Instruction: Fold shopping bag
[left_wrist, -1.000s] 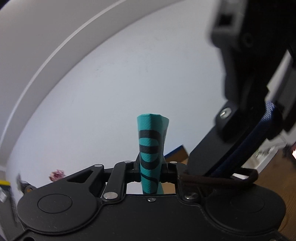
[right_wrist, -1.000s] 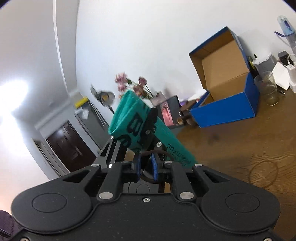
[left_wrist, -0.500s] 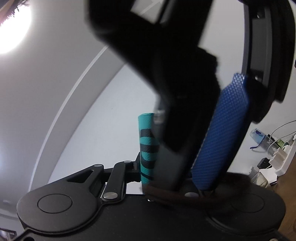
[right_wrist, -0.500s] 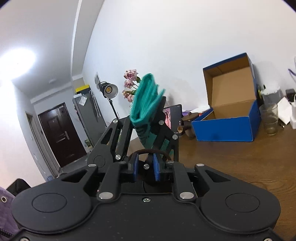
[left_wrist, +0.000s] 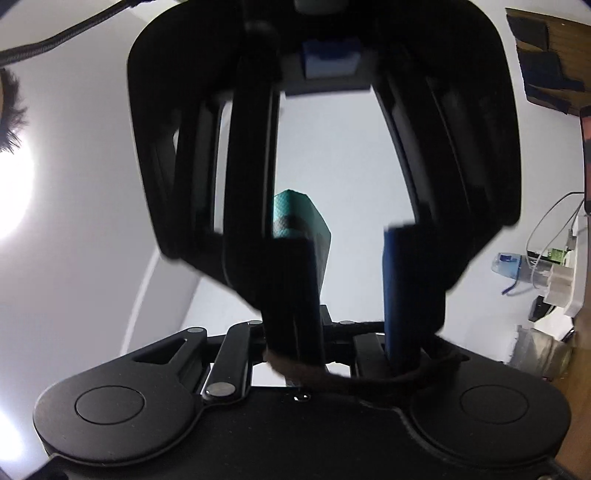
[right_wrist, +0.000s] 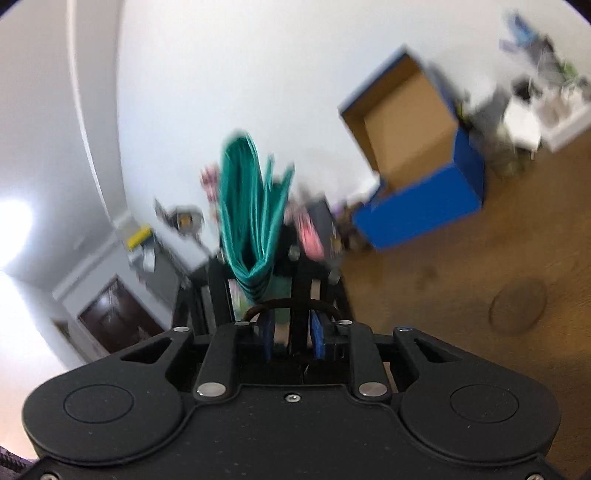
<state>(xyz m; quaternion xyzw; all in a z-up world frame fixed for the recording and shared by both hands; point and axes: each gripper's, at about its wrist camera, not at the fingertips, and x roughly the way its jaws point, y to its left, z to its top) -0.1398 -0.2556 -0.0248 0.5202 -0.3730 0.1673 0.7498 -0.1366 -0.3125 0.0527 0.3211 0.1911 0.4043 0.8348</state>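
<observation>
The shopping bag (left_wrist: 295, 218) is a teal, black-printed bundle folded tight, standing up from my left gripper (right_wrist: 269, 291), which is shut on its lower end. In the right wrist view the bag (right_wrist: 251, 206) shows its folded layers edge-on. My right gripper (left_wrist: 349, 347) faces the left camera head-on, its blue-padded fingers (left_wrist: 399, 295) spread apart on either side of the bag. A brown elastic band (left_wrist: 369, 380) is stretched around the outside of those fingers. In its own view the right gripper (right_wrist: 291, 332) is open, the band (right_wrist: 291, 306) arching over its pads.
An open blue cardboard box (right_wrist: 417, 177) stands on the wooden table (right_wrist: 498, 266) to the right, with blurred white items and a glass behind it. Flowers, a lamp and a dark door lie far left. A person's hair (left_wrist: 11, 107) shows at the left edge.
The right gripper has swung squarely in front of the left camera and its fingers have spread wider, stretching the band. The left gripper keeps its hold on the bag.
</observation>
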